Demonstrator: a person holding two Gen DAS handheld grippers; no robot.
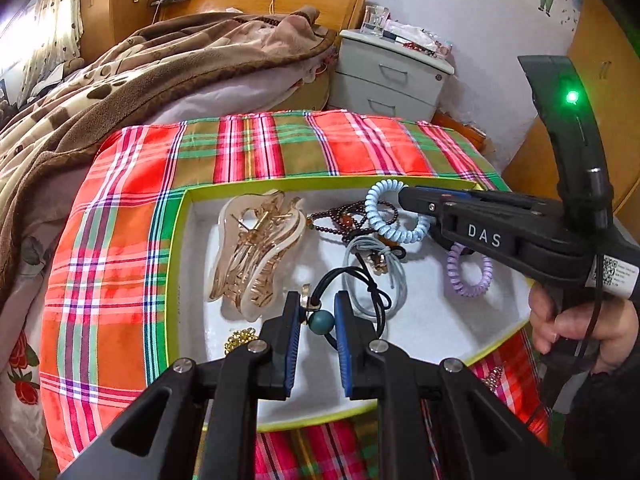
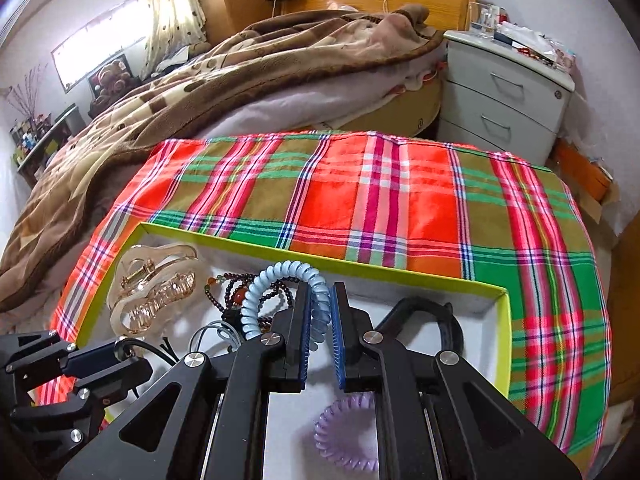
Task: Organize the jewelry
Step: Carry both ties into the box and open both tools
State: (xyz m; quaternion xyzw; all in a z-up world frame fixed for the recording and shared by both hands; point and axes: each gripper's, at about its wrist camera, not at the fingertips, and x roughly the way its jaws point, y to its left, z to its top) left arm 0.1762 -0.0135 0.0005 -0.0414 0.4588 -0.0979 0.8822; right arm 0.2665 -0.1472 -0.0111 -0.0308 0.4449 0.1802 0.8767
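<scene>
Left wrist view: your left gripper (image 1: 318, 320) is spread, with the black hair tie (image 1: 362, 280) and its teal bead (image 1: 320, 317) sitting in the gap between the blue pads (image 1: 295, 334). The bead looks close to the left pad, but contact is not clear. The tie loops away into the box (image 1: 182, 264), a white-floored tray with a yellow-green rim on the plaid cloth (image 1: 132, 208). In the box: amber claw clip (image 1: 250, 252) at left, dark bead bracelet (image 1: 340, 218) toward the back, grey-blue elastic ties (image 1: 368, 276) in the middle, purple coil tie (image 1: 468, 276) at right, and a gold piece (image 1: 240, 340) at the near-left edge. Your right gripper (image 1: 404, 196) comes in from the right, its tip touching the light-blue coil tie (image 1: 394, 216).

Right wrist view: your right gripper (image 2: 320, 320) is partly closed, and the light-blue coil tie (image 2: 280, 280) runs through between the pads (image 2: 303, 332). It sits against the left pad, with a gap on the right pad side, so not a firm pinch. The coil arcs up above the box (image 2: 502, 320). The bead bracelet (image 2: 240, 296) lies just behind it, and the claw clip (image 2: 154, 288) is further left. The purple coil tie (image 2: 344, 436) lies on the box floor below the gripper. Your left gripper (image 2: 120, 356) shows at lower left.
</scene>
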